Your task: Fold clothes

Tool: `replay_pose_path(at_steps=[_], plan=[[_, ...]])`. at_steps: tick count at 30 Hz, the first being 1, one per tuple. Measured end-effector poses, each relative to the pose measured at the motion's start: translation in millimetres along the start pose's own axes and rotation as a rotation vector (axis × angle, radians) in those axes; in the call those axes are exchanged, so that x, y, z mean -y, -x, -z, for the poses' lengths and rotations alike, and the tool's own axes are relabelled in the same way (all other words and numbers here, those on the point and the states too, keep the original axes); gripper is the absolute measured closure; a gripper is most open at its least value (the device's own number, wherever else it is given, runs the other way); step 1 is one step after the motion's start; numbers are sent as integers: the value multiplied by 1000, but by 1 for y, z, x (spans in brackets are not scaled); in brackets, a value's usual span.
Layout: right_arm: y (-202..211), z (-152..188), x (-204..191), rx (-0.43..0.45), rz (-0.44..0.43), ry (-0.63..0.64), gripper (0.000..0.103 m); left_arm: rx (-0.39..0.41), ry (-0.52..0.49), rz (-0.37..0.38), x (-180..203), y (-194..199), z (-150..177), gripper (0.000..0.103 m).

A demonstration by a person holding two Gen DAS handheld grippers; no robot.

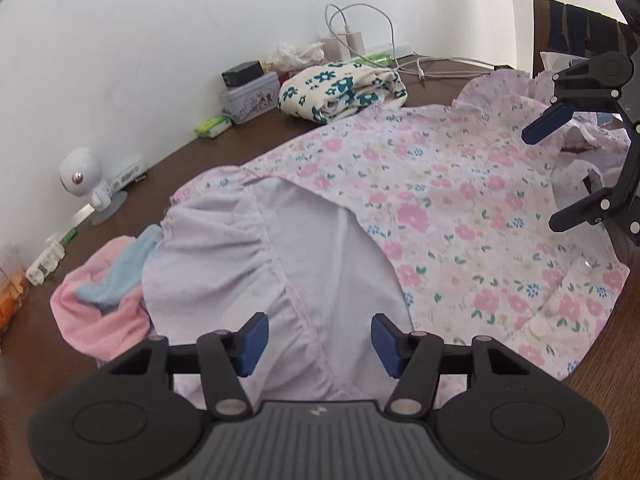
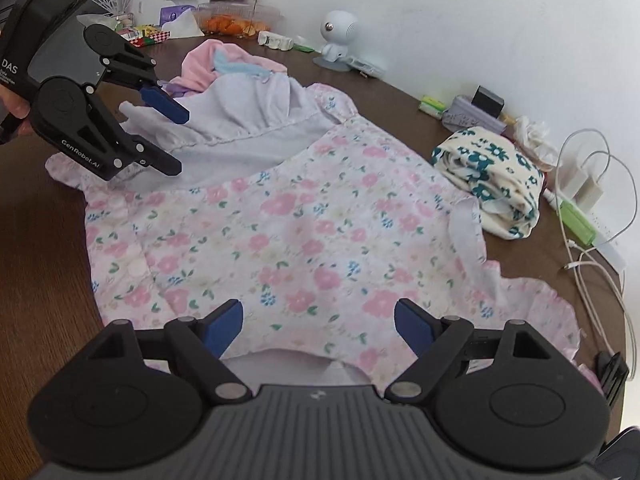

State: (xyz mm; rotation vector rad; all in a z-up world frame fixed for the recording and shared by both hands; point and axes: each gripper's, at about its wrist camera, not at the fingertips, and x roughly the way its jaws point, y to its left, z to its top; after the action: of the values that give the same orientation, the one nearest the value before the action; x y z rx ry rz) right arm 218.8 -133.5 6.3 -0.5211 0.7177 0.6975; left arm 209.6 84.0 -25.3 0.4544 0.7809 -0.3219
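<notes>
A pink floral garment [image 1: 440,200] [image 2: 300,220] lies spread on the brown table [image 2: 40,280]. One end is turned back and shows its pale lilac inside with a ruffled hem [image 1: 240,248]. My left gripper [image 1: 320,340] [image 2: 176,138] stands open just over that ruffled end, with nothing pinched between its blue pads. My right gripper [image 2: 320,326] [image 1: 552,172] is open over the opposite end, above the neckline and frilled sleeve [image 2: 532,300]. Neither gripper holds cloth.
A folded cream garment with teal flowers [image 1: 340,92] [image 2: 492,176] lies beyond the floral one. A pink and blue clothes pile [image 1: 104,304] [image 2: 216,60] sits by the ruffled end. A white robot toy [image 1: 82,178], a tin box [image 1: 250,96] and chargers with cables [image 2: 588,184] line the wall.
</notes>
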Motion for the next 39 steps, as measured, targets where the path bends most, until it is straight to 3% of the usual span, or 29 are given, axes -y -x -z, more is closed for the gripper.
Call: replay_pose_path(at_steps=[4, 8, 14, 16, 19, 22, 26, 29, 33, 37, 39], plan=[[-6, 10, -5, 7, -53, -62, 20, -4, 46, 12, 0, 8, 12, 51], [-2, 15, -6, 2, -150, -116, 35, -14, 58, 31, 4, 20, 20, 59], [19, 28, -27, -5, -209, -68, 36, -38, 73, 59, 12, 50, 46, 60], [34, 32, -31, 36, -193, -93, 35, -20, 89, 47, 12, 65, 56, 59], [62, 36, -27, 125, -207, -157, 33, 71, 150, 26, 2, 100, 69, 46], [76, 38, -37, 156, -228, -125, 28, 111, 169, 67, -2, 128, 85, 23], [73, 47, -59, 109, -223, -72, 30, 68, 130, 54, 9, 139, 104, 23], [66, 53, -67, 87, -201, -82, 41, 14, 127, 8, 14, 133, 115, 24], [61, 60, -71, 73, -185, -110, 57, -18, 168, -3, 11, 127, 129, 27], [60, 65, -70, 73, -182, -129, 63, -32, 206, -5, 5, 124, 133, 45], [60, 66, -69, 75, -183, -138, 73, -39, 234, 6, 1, 122, 134, 56]])
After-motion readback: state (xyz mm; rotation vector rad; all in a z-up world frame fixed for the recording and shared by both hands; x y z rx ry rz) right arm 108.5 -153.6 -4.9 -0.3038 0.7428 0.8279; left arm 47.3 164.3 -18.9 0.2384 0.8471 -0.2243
